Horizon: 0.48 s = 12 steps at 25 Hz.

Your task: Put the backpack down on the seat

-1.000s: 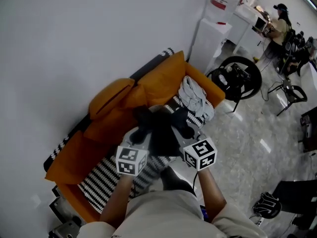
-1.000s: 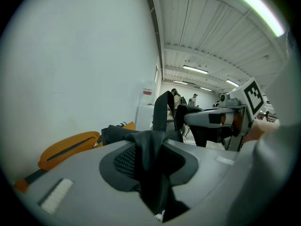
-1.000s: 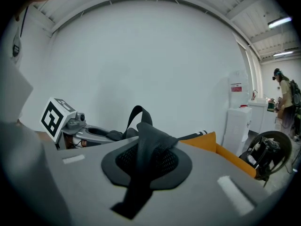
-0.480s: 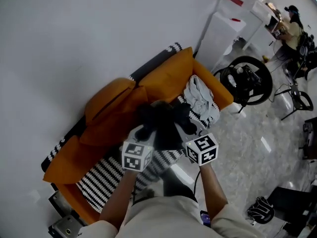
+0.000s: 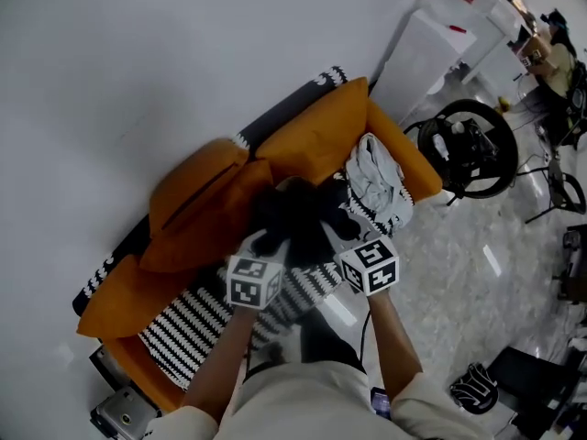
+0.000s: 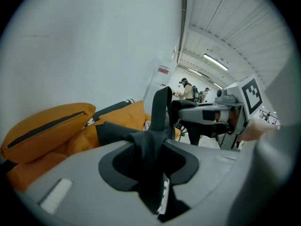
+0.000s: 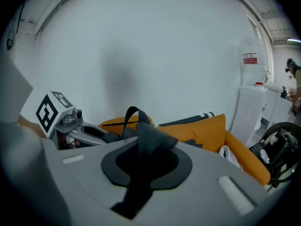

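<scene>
Both clamped — left gripper (image 6: 149, 145); right gripper (image 7: 146, 147)

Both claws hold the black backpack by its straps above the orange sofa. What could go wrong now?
The left claw and right claw pinch only thin straps, so the backpack might slip out and drop. It could also land on the grey clothes or the orange cushion instead of the striped seat.

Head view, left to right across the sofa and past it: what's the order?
Orange cushion → left gripper → backpack → right gripper → steering wheel rig. The grey garment on the sofa overlaps the right gripper, so it is left out.
</scene>
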### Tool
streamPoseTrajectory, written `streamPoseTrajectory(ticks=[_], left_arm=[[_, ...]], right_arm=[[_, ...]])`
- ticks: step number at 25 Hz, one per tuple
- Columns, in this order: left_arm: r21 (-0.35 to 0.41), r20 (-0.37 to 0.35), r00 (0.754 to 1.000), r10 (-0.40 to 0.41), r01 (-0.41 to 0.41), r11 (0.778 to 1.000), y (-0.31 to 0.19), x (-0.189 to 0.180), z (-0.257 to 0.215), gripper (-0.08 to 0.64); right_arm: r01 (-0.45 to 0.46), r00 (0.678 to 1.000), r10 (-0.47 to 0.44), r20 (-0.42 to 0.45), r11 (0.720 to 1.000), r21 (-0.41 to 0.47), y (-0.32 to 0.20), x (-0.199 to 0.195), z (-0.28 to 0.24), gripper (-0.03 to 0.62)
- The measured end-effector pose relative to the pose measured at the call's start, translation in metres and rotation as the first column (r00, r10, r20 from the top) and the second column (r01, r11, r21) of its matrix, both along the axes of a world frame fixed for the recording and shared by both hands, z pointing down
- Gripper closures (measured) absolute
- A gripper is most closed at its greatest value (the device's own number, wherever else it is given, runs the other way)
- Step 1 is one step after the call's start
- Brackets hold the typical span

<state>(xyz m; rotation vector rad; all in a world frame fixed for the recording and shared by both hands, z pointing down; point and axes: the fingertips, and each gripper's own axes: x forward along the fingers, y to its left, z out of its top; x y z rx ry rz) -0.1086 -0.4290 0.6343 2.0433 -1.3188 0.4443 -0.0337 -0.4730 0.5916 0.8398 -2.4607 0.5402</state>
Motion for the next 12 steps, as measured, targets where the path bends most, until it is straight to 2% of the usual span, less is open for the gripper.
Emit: streamPoseTrajectory(ticks=[12], left_arm=[[-0.112,-0.057,0.997,-0.055,0.048,0.993,-0.04,-0.012,0.057,0.442]], right_arm=[[0.048,0.998,-0.05,-0.034,0.996,-0.076,-0.041,-0.013,0.051,0.551]])
